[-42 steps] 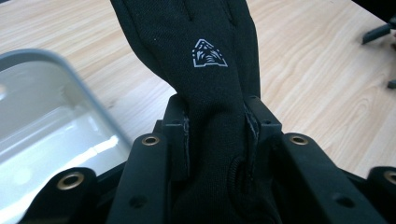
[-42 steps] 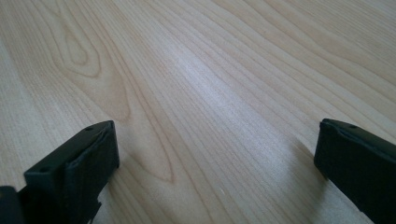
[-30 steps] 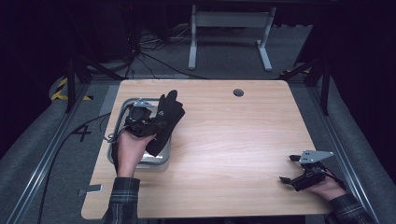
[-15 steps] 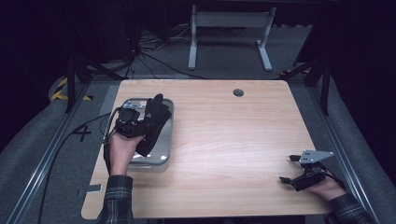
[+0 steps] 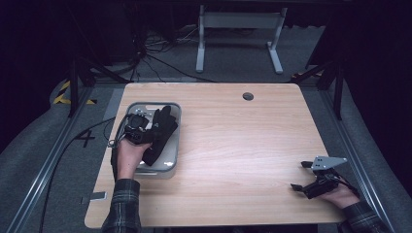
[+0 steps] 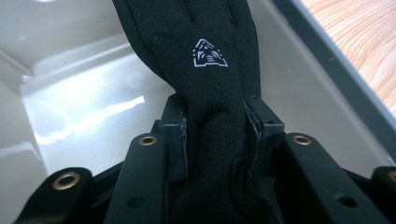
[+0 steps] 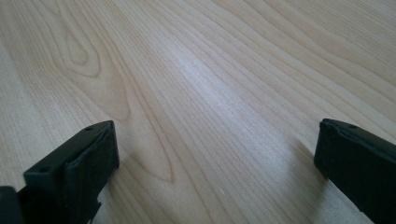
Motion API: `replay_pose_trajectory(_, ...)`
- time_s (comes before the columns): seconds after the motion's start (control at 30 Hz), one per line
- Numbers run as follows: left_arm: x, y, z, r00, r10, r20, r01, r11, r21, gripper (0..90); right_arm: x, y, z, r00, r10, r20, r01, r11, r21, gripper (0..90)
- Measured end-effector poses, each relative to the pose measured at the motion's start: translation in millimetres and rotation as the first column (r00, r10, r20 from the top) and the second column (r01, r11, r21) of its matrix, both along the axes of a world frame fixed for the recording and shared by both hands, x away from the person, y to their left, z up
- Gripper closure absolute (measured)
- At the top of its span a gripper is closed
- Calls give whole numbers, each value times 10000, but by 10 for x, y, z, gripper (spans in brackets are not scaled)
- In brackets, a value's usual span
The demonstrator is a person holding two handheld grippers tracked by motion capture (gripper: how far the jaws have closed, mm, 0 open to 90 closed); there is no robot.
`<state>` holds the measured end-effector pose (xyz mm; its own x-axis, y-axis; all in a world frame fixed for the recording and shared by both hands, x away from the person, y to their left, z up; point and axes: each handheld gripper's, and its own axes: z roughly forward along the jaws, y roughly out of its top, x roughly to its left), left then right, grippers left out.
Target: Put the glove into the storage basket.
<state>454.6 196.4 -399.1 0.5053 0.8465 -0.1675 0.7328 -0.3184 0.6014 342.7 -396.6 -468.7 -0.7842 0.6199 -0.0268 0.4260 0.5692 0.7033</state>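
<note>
**Glove now down in the tray, left jaws easing off**

We see the left gripper [image 5: 145, 130] over the grey tray [image 5: 170, 164] at the table's [image 5: 233, 145] left side, with the black glove [image 5: 161, 133] between its jaws. In the left gripper view the glove [image 6: 210, 70] runs up from between the two pads [image 6: 180, 140], which sit against its sides; the pale tray [image 6: 84, 93] floor is right behind it. The jaws are narrow and have just been opening a little, glove still between them and still pinched.

Versus a second ago: we had the glove held higher and nearer the tray's right edge, partly over the wood. Now the left hand has come down and toward the tray's far left, so the glove lies inside the tray outline.

The right gripper [image 5: 311, 182] is unchanged, resting at the near right corner, jaws wide apart and empty; its own view has bare wood between them.
</note>
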Motion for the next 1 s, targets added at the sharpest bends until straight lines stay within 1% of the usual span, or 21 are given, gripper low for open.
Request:
replay_pose_trajectory(0.1,18,-3,-48,9997,12,-235,-10,9999,100,644,0,0,0,10000,3,2,-3,10000,-1,4)
replay_pose_trajectory(0.2,26,-3,-90,9993,87,-352,-84,9999,108,626,0,0,0,10000,0,0,0,10000,-1,5)
replay_pose_trajectory(0.27,37,-3,-112,9991,26,-415,-14,9996,291,586,0,0,0,10000,3,1,-3,10000,-2,5)
replay_pose_trajectory(0.3,43,-6,-127,9988,73,-489,-54,9992,403,562,0,0,0,10000,2,-2,-2,10000,1,5)
replay_pose_trajectory(0.37,53,-7,-148,9984,192,-540,-160,9981,587,485,0,0,0,10000,0,-1,0,10000,0,4)
replay_pose_trajectory(0.43,52,1,-147,9982,402,-449,-372,9971,659,410,0,0,0,10000,1,0,-1,10000,-1,5)
replay_pose_trajectory(0.5,46,20,-133,9980,579,-269,-558,9957,740,327,0,0,0,10000,1,1,-1,10000,2,5)
replay_pose_trajectory(0.6,37,41,-108,9973,727,-92,-718,9949,715,251,0,0,0,10000,3,0,-3,10000,-2,4)
replay_pose_trajectory(0.7,8,44,-53,9971,715,247,-726,9963,450,219,0,0,0,10000,1,-2,-1,10000,1,5)
replay_pose_trajectory(0.83,-34,7,9,9975,530,463,-542,9982,259,183,0,0,0,10000,1,-1,-1,10000,1,5)
replay_pose_trajectory(0.93,-63,-42,67,9968,431,668,-436,9990,67,175,0,0,0,10000,3,-1,-3,10000,0,5)
replay_pose_trajectory(1.0,-69,-88,108,9966,302,769,-305,9995,28,169,0,0,0,10000,1,3,-1,10000,0,5)
